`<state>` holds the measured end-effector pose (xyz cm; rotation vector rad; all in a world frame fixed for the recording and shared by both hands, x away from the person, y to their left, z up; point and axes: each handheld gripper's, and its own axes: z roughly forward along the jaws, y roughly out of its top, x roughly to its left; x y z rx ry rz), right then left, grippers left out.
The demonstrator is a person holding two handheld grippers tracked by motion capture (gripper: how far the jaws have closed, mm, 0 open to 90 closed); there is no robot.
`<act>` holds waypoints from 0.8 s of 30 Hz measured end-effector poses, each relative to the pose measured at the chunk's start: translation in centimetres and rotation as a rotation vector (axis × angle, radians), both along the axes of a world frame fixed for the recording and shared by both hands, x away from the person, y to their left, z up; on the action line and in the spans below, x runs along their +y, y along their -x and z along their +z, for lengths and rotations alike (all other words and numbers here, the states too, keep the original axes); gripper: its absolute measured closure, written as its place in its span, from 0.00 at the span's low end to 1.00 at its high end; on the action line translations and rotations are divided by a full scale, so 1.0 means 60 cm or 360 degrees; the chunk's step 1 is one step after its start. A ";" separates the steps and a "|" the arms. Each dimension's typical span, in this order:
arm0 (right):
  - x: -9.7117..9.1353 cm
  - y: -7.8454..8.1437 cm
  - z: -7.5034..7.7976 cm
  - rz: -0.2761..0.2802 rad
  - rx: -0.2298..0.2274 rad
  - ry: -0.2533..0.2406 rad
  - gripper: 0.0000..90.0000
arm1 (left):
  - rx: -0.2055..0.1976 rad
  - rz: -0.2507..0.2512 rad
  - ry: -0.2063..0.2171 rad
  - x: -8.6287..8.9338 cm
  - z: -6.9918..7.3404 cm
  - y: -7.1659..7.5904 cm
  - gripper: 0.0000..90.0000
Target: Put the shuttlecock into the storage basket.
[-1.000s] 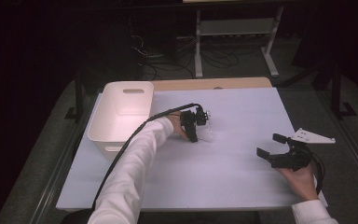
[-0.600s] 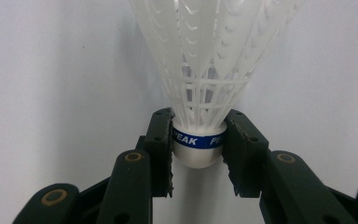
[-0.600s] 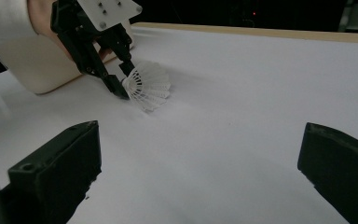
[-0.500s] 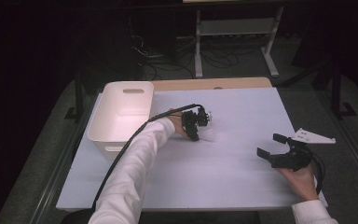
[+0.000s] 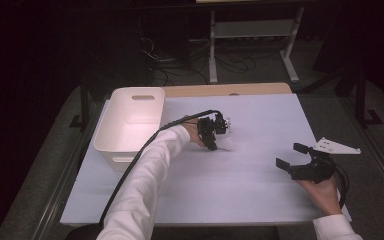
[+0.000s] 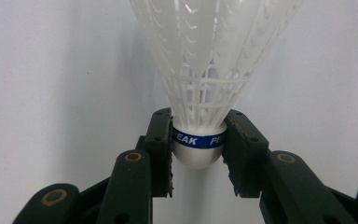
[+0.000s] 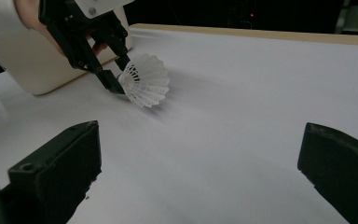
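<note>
A white plastic shuttlecock [image 6: 200, 65] lies on its side on the white table sheet [image 5: 240, 195]. My left gripper [image 6: 198, 140] is shut on it, both pads pressed on the rounded cork with the blue band. In the high view the left gripper [image 5: 215, 144] sits mid-table with the shuttlecock [image 5: 226, 145] at its tip, skirt pointing right. My right gripper [image 5: 291, 155] rests near the table's right side, open and empty. The right gripper view looks between its wide jaws [image 7: 200, 154] toward the left gripper [image 7: 116, 84] and the shuttlecock [image 7: 145, 81].
A white plastic bin [image 5: 137, 90] stands at the table's back left, just left of the left hand; the bin's wall [image 7: 37, 70] also shows behind the left gripper. A metal stand [image 5: 250, 30] and cables lie on the floor beyond the table.
</note>
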<state>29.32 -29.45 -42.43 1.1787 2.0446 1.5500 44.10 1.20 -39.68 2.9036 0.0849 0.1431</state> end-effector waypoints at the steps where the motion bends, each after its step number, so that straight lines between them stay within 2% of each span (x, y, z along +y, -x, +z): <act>1: 0.000 0.000 0.000 -0.0002 0.0000 0.0000 0.00 | 0.0004 0.0006 0.0016 0.000 0.003 0.000 0.71; 6: -0.001 0.000 0.000 -0.0006 -0.0003 0.0000 0.00 | -0.0013 -0.0037 0.0029 -0.005 0.017 0.007 0.71; 13: -0.001 0.001 0.001 -0.0008 -0.0011 -0.0011 0.00 | -0.0010 -0.0097 0.0014 -0.019 0.036 0.020 0.71; 24: -0.001 0.001 0.001 -0.0005 -0.0009 -0.0017 0.00 | -0.0033 -0.0123 -0.0008 -0.016 0.069 0.029 0.71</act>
